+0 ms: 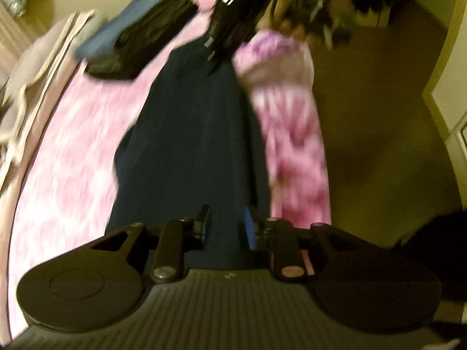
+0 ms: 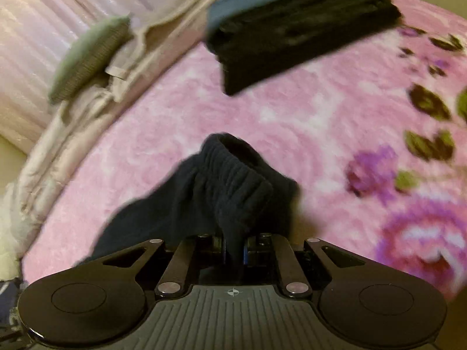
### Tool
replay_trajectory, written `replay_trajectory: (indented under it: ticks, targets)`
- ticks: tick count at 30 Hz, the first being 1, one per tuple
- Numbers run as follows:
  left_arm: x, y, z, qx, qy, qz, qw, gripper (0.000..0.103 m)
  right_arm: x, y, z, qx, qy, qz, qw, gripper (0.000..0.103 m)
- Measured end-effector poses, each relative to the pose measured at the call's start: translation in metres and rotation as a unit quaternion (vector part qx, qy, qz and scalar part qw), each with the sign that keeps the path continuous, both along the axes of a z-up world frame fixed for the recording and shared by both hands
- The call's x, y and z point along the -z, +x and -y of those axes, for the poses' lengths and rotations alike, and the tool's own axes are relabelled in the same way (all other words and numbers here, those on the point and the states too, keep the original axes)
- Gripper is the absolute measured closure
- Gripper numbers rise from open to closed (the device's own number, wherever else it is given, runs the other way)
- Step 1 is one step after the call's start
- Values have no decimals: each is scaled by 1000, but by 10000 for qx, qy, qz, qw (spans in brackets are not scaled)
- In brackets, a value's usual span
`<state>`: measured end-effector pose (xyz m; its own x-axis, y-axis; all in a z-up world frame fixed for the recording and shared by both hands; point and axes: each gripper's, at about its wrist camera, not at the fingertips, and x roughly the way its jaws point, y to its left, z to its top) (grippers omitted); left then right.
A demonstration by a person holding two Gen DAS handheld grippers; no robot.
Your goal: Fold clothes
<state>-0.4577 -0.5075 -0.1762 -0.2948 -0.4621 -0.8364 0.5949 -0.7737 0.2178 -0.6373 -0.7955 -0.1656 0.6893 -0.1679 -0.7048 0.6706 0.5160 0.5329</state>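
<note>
left wrist view: my left gripper [image 1: 227, 224] is clamped on the navy garment [image 1: 192, 134], which stretches ahead of my fingers to my right gripper [image 1: 216, 58] over the pink blanket [image 1: 67, 151].

right wrist view: my right gripper [image 2: 233, 248] pinches the garment's ribbed waistband [image 2: 236, 175]; a folded dark stack [image 2: 294, 32] lies well ahead.

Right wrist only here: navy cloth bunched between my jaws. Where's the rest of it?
Observer: The navy garment stretches in a long band from the right gripper back to the left gripper across the pink blanket.
Operator: Left gripper holding it too?
Observer: The cloth runs between its fingers; the frame is too blurred to confirm a clamp.
Operator: Near the bed edge?
Observer: Yes. In the left wrist view the blanket drops over the edge just beside the garment, with floor beyond.
</note>
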Motion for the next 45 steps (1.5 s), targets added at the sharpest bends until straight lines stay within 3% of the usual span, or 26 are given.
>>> replay_trajectory:
  ticks: [4,10,12,13,14,19,20,21,24,25,26,28,31,34,37,45]
  targets:
    - [10,-39,34,122,-22,-154,9998,75,-3,-5,3,-33,154,287,9995,93]
    - [26,-42,44,60,225,10,9997,75,5,-11,11,259,663,422,9966,90]
    - [32,-42,46,38,305,66,9995,75,3,-2,14,385,719,330,9961,67]
    - [34,-42,48,27,345,94,9994,75,0,2,15,488,715,311,9958,50]
    - [37,-42,49,16,385,122,9992,75,-2,6,15,562,712,333,9953,45]
    - [49,-43,56,-39,585,262,9979,75,-17,13,7,898,295,-28,9955,46]
    - [49,-44,56,-38,586,263,9979,75,-17,11,7,985,321,-43,9946,50]
    - [47,-44,56,-27,569,262,9980,75,-17,10,7,1066,341,-88,9937,68]
    - [43,-46,56,-23,507,233,9984,75,-21,18,8,1119,322,-254,9929,84]
    - [41,-47,56,-30,483,222,9986,75,-24,24,9,1083,301,-312,9932,84]
    - [40,-47,56,-38,458,211,9987,75,-29,33,9,914,236,-236,9953,86]
    - [36,-49,55,-75,320,195,9993,75,-53,62,5,-57,-110,546,9984,86]
    - [33,-51,56,-138,158,175,9996,73,-74,74,-5,-1416,-876,1532,9741,87]
    - [38,-57,60,-143,287,183,9993,73,-30,54,15,-812,-409,798,9927,87]
    - [48,-65,60,-67,375,197,9991,73,9,30,35,-189,37,306,9993,87]
    - [47,-70,53,39,506,203,9985,73,13,9,24,151,369,373,9985,87]
